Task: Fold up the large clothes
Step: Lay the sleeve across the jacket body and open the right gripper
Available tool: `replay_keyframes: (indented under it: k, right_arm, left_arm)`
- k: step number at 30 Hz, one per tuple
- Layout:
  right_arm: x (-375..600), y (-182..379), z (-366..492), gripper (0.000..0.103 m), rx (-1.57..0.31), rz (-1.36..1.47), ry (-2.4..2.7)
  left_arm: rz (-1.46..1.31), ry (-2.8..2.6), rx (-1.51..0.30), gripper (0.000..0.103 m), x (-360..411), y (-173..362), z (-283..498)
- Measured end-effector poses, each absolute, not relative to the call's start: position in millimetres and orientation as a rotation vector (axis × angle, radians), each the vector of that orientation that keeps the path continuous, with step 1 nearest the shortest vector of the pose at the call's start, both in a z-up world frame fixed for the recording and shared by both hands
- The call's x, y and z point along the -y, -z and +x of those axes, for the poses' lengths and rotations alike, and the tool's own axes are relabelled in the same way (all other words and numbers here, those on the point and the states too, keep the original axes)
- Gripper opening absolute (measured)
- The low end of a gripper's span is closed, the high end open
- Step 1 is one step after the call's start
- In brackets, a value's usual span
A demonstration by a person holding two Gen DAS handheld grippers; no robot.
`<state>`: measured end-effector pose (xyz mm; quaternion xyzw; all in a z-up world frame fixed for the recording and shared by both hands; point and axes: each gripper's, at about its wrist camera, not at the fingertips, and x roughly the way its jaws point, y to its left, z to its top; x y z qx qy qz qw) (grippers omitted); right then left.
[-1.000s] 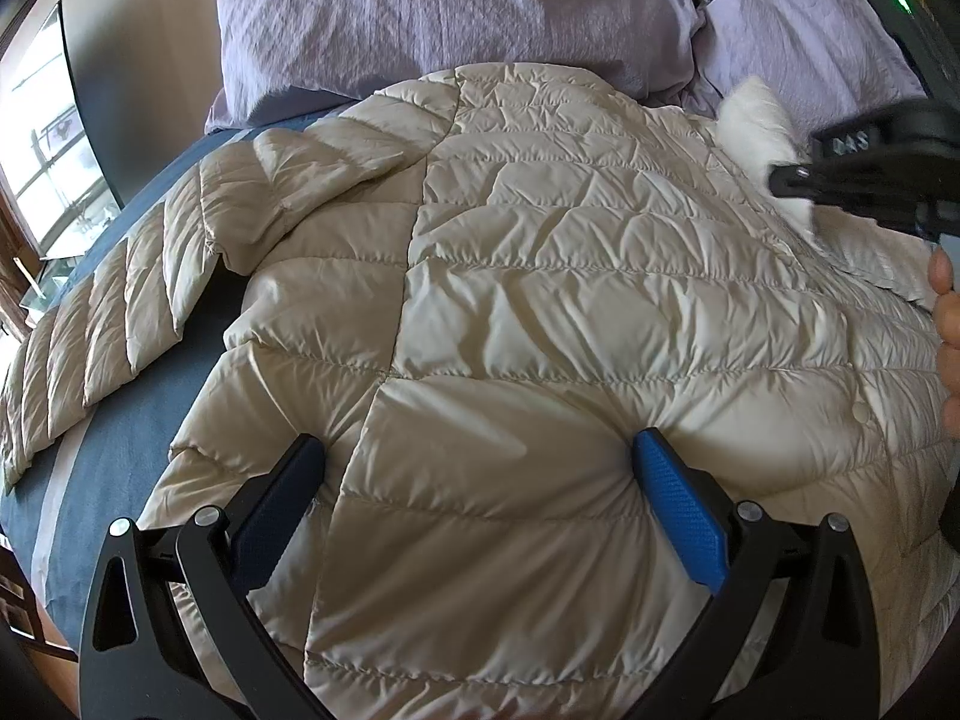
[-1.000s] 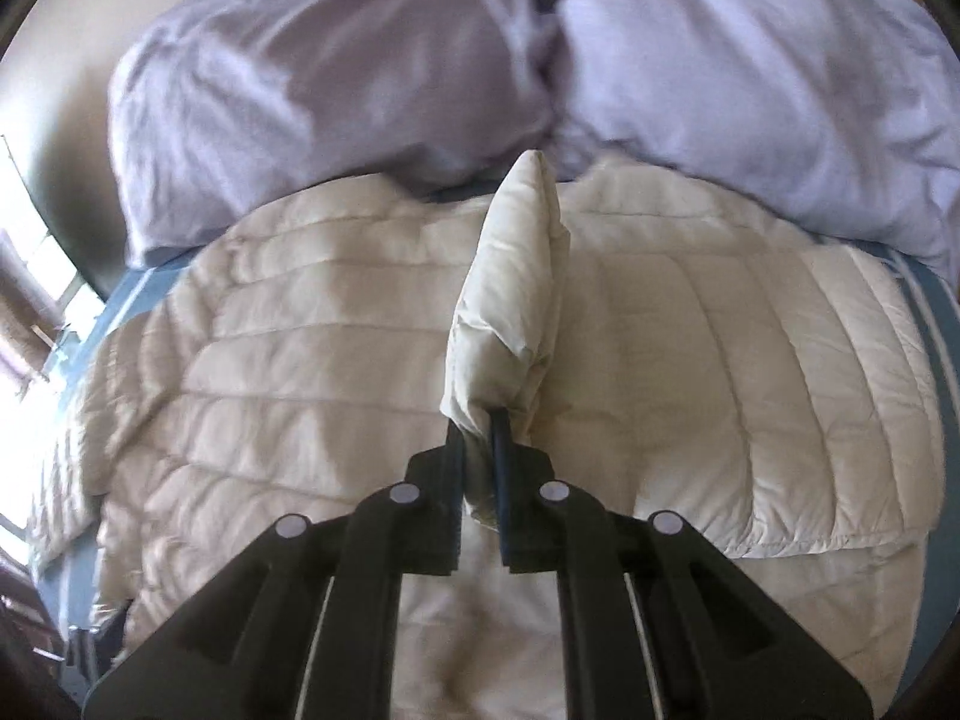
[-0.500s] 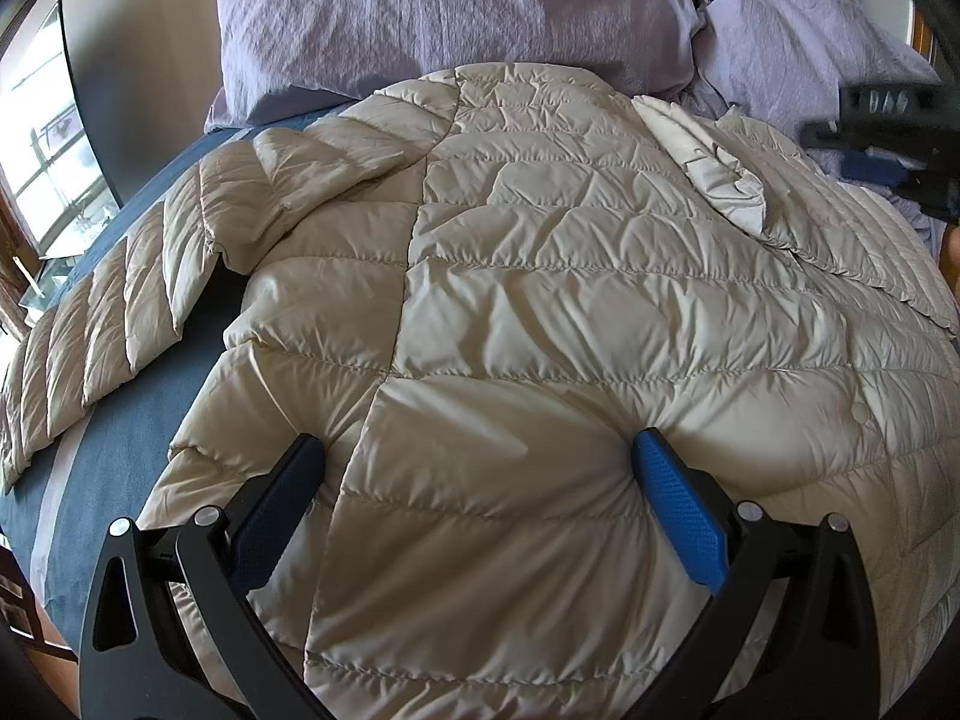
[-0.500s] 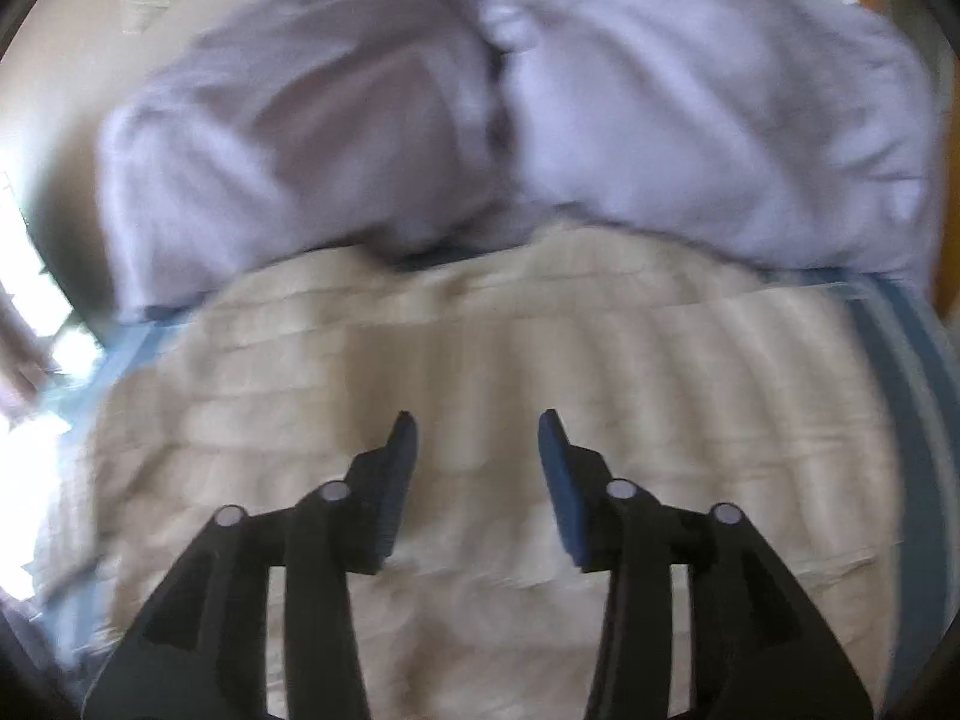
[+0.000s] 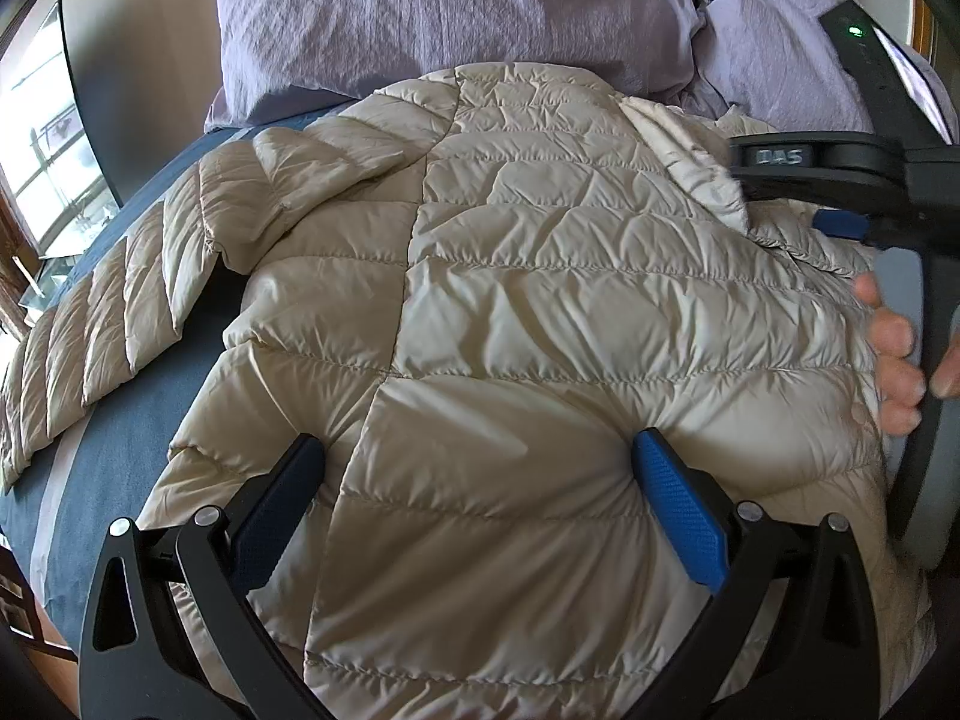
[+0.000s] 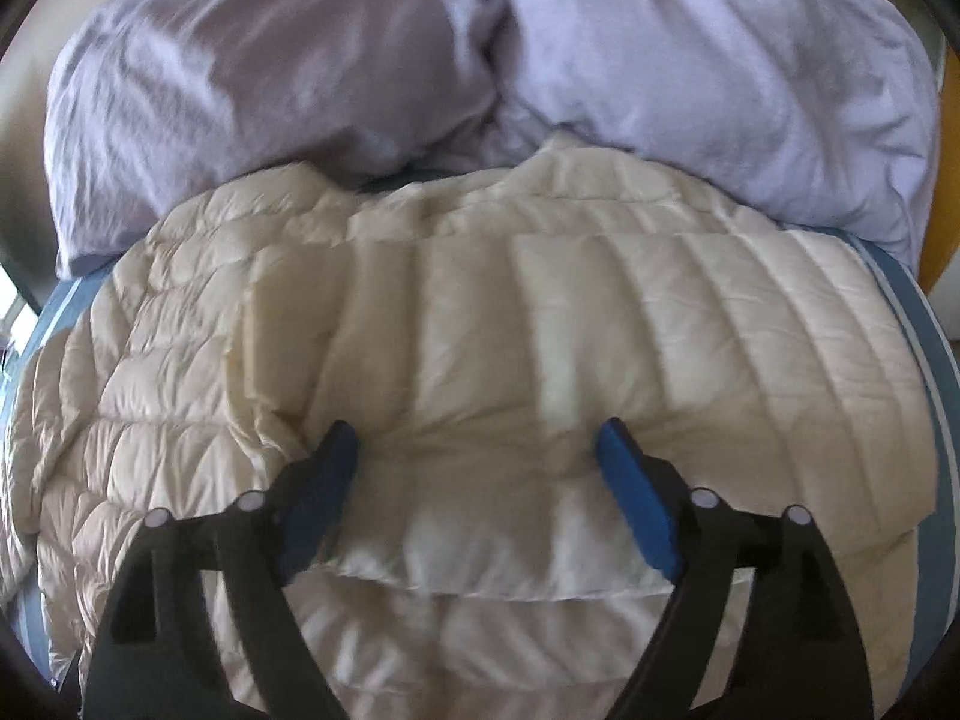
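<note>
Blue bed sheet [image 5: 150, 414] carries everything, with lilac pillows [image 6: 288, 78] at its head. Across it lies the cream puffer jacket [image 5: 540, 300], collar toward the pillows. Its right sleeve [image 6: 570, 360] is folded over its body; its left sleeve [image 5: 108, 312] trails away from the body, probably the next fold. Left gripper [image 5: 480, 498] sits nearer that sleeve. Right gripper [image 6: 477, 480] rests on the folded sleeve. Both have jaws wide, holding nothing.

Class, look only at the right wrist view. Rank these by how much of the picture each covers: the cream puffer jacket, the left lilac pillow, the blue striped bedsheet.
1. cream puffer jacket
2. left lilac pillow
3. blue striped bedsheet, of which only edge strips show
</note>
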<state>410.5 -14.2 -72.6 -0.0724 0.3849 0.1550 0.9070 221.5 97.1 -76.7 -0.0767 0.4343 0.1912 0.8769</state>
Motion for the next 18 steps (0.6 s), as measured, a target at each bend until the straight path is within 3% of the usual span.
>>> replay_keyframes:
  k: [7, 18]
  right_arm:
    - [-2, 91, 405, 0.1, -0.792, -0.214, -0.268]
    - [2, 94, 412, 0.101, -0.819, -0.176, -0.285]
  left_arm:
    - [-0.164, -0.398, -0.907, 0.102, -93, 77, 220]
    - [-0.173, -0.389, -0.901, 0.102, -96, 75, 218]
